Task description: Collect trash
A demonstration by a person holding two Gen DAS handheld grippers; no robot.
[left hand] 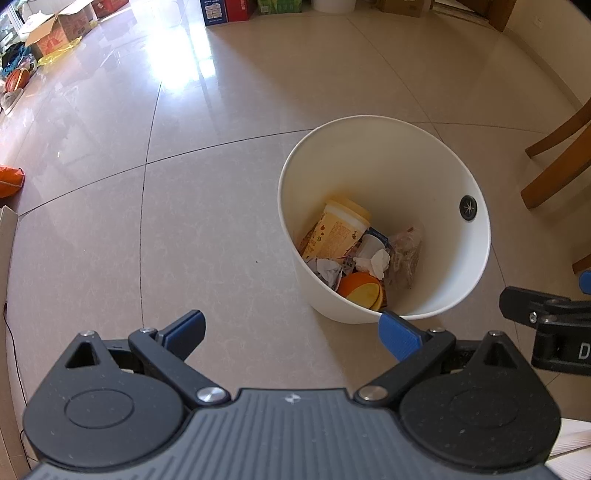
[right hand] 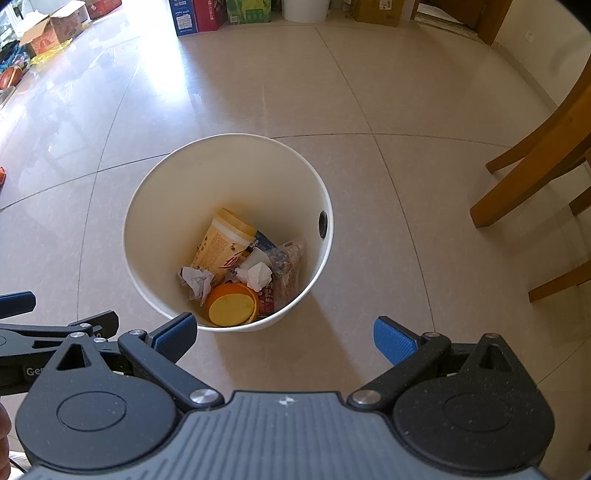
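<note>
Left wrist view: the left gripper [left hand: 291, 328] hangs over a glossy beige tiled floor [left hand: 110, 221] with its blue-padded fingers [left hand: 399, 334] spread wide and nothing between them. Just ahead and to the right stands a white round bin [left hand: 454, 291], upright on the tiles. Trash lies at its bottom: a yellow printed cup [left hand: 334, 230] on its side, crumpled white paper [left hand: 375, 262], an orange lid [left hand: 360, 290] and a clear wrapper [left hand: 404, 258]. Part of the other gripper shows at the right edge. Wooden chair legs [left hand: 554, 162] stand beyond the bin, cardboard boxes [left hand: 55, 27] far off at the upper left.

Right wrist view: the right gripper [right hand: 284, 336] also has its blue fingers [right hand: 175, 338] released and empty, held above the bin [right hand: 144, 266], which sits just in front, slightly left of centre. The same cup [right hand: 221, 245], paper [right hand: 256, 275] and lid [right hand: 231, 304] rest inside, beside what may be printed packaging, too crowded to read. Chair legs [right hand: 532, 177] stand at the right.
</note>
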